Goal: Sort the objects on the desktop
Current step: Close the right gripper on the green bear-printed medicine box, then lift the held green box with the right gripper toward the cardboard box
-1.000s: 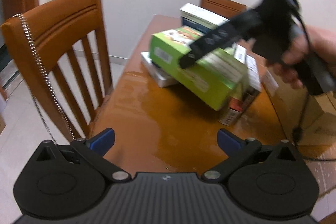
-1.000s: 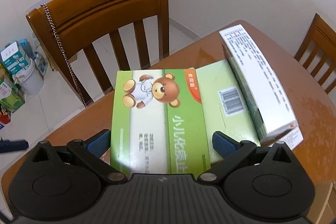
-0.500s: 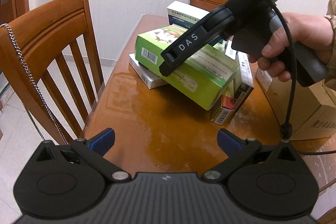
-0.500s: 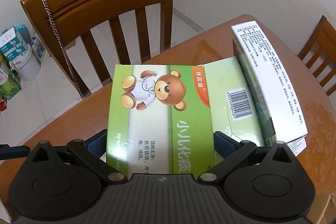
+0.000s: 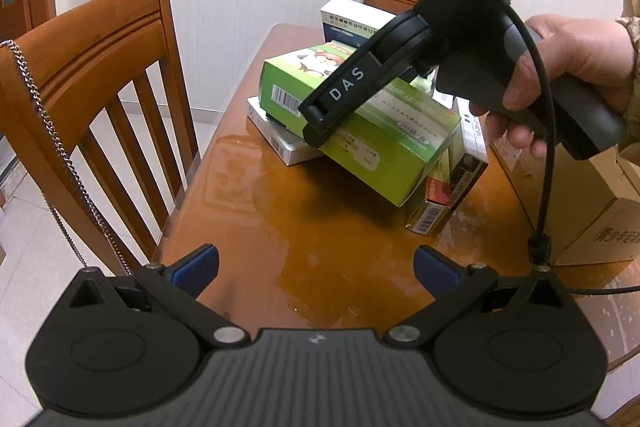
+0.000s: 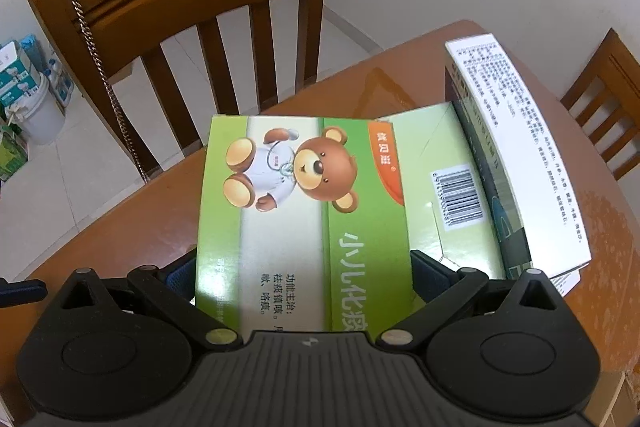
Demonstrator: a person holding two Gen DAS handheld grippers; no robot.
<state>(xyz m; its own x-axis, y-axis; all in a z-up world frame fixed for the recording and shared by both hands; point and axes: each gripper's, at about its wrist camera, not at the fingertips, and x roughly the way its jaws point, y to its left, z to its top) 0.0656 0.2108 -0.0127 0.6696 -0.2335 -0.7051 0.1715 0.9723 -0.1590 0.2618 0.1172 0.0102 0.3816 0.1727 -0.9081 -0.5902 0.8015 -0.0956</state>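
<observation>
Right hand-held gripper (image 6: 304, 267) is straddling the green box (image 6: 304, 195), pads at both sides w/ grip not clearly tight. Box is lying tilted atop the pile on the tabletop (image 5: 320, 227). Squeeze square, lift straight. Left hand-held gripper (image 5: 316, 267) is hanging released, empty.

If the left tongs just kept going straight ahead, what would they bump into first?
Probably the green bear box, tilted on the pile of boxes ahead. Between the open left tongs and it lies only bare table, though depth is hard to judge.
</observation>
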